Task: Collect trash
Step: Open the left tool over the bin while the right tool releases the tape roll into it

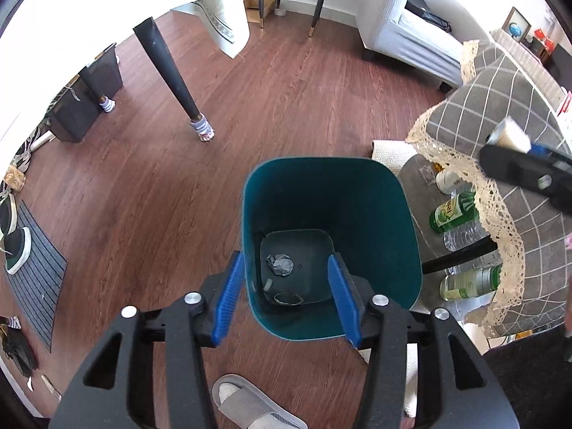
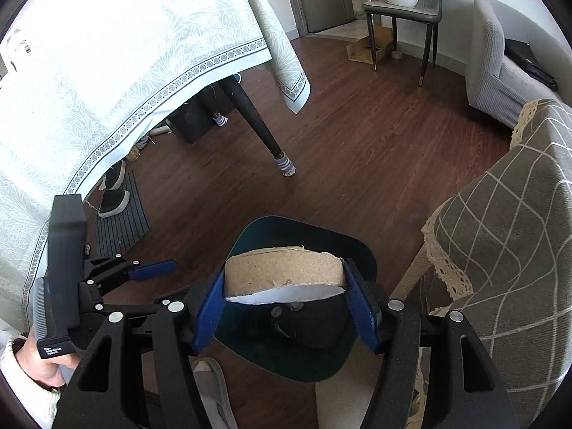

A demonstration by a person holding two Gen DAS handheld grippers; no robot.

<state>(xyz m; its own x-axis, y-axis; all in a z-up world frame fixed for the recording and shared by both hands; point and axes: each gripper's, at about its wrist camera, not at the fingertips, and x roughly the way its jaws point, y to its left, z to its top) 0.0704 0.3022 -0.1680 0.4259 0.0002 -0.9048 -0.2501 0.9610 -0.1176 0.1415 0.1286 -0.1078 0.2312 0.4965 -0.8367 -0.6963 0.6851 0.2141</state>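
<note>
Hanging over the teal bin (image 1: 375,221), the left gripper (image 1: 286,296) has its blue pads parted with nothing between them — the bin's floor shows straight through the gap. Down there lie a crumpled grey wad (image 1: 280,264), a small pale scrap and a dark ring-shaped thing near the front wall; what those last two are cannot be made out.

The right gripper (image 2: 286,293) is clamped on a cardboard tape roll (image 2: 286,268), a pad pressed against each side, held above the bin's mouth (image 2: 250,236). The roll hides much of the bin's interior in the right wrist view, and its white lower face is only partly seen. In the left wrist view the same gripper is cut off at the right edge, blurred, with only a pale corner of the roll showing.

Beside the bin, bottles (image 1: 452,214) lie under a grey checked cloth (image 1: 500,89) whose lace hem covers parts of them. A hand (image 2: 39,361) grips the left tool's handle at the frame's lower left, mostly out of frame. A grey slipper (image 1: 250,404) is half hidden behind the gripper bodies on the wood floor (image 1: 321,89).
</note>
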